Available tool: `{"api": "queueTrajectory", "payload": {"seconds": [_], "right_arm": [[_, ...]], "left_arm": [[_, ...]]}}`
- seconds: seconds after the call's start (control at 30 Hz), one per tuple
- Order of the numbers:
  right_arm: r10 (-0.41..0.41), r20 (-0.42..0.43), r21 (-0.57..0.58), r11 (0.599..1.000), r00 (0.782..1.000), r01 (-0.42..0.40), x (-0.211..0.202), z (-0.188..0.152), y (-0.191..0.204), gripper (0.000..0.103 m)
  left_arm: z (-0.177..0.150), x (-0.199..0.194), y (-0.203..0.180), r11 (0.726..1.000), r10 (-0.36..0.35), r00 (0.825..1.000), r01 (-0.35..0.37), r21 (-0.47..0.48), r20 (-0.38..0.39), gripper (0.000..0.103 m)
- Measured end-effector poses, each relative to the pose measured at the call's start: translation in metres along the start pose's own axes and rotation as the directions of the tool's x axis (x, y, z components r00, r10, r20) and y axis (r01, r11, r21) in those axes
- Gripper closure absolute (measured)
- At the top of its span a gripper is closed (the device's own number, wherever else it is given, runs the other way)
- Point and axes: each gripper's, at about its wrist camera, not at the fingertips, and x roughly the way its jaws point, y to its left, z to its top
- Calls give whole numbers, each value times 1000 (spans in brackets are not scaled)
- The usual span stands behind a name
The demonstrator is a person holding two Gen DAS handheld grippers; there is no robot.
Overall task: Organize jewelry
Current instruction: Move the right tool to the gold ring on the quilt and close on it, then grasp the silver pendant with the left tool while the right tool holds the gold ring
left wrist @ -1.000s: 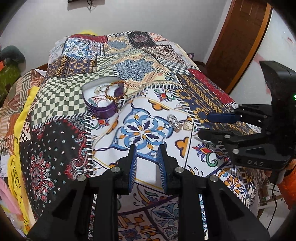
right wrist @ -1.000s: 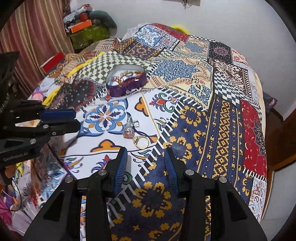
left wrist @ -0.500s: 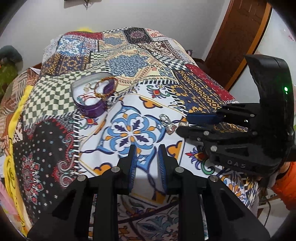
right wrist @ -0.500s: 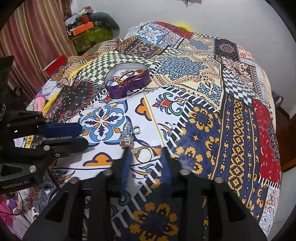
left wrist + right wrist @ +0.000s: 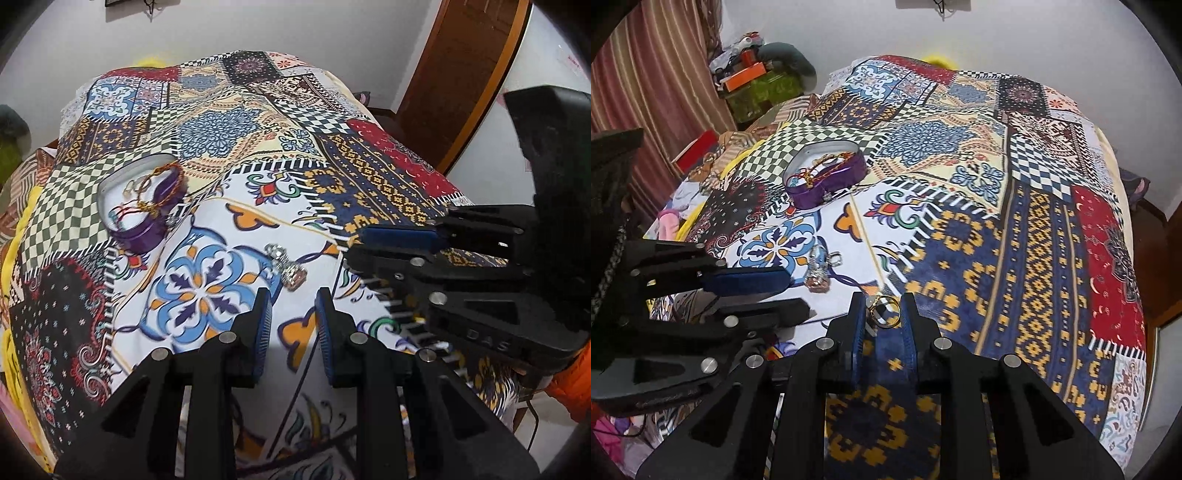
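A purple heart-shaped jewelry box (image 5: 147, 206) holding bracelets sits on the patterned bedspread; it also shows in the right wrist view (image 5: 827, 173). A silver and amber ring cluster (image 5: 288, 266) lies just ahead of my left gripper (image 5: 293, 306), which is open and empty. In the right wrist view the cluster (image 5: 820, 269) lies left of a gold ring (image 5: 884, 310). My right gripper (image 5: 882, 314) has narrowed around the gold ring, its fingers on either side of it.
The patchwork bedspread (image 5: 997, 221) covers the whole bed. Striped curtains (image 5: 646, 92) and cluttered boxes (image 5: 753, 85) stand at the left. A wooden door (image 5: 461, 74) is at the right. The bed edge drops off near both grippers.
My right gripper has moved forward and down over the gold ring and its fingers have closed in around it. My left gripper has moved closer to the ring cluster.
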Motion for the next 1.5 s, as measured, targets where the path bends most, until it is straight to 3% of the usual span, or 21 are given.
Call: {"api": "queueTrajectory", "payload": {"seconds": [0.33, 0.43, 0.93, 1.5], "right_arm": [[7, 16, 37, 999, 1000, -8, -8, -1, -14, 86], [8, 18, 40, 999, 1000, -9, -10, 0, -15, 86], [8, 43, 3, 1000, 999, -8, -17, 23, 6, 86], [54, 99, -51, 997, 994, -49, -1, 80, 37, 86]], "left_arm": [[7, 12, 0, 999, 38, 999, -38, -18, 19, 81], [5, 11, 1, 999, 37, 999, -37, -19, 26, 88], [-3, -9, 13, 999, 28, 998, -27, -23, 51, 88], [24, -47, 76, 992, 104, 982, -93, -80, 157, 88]]}}
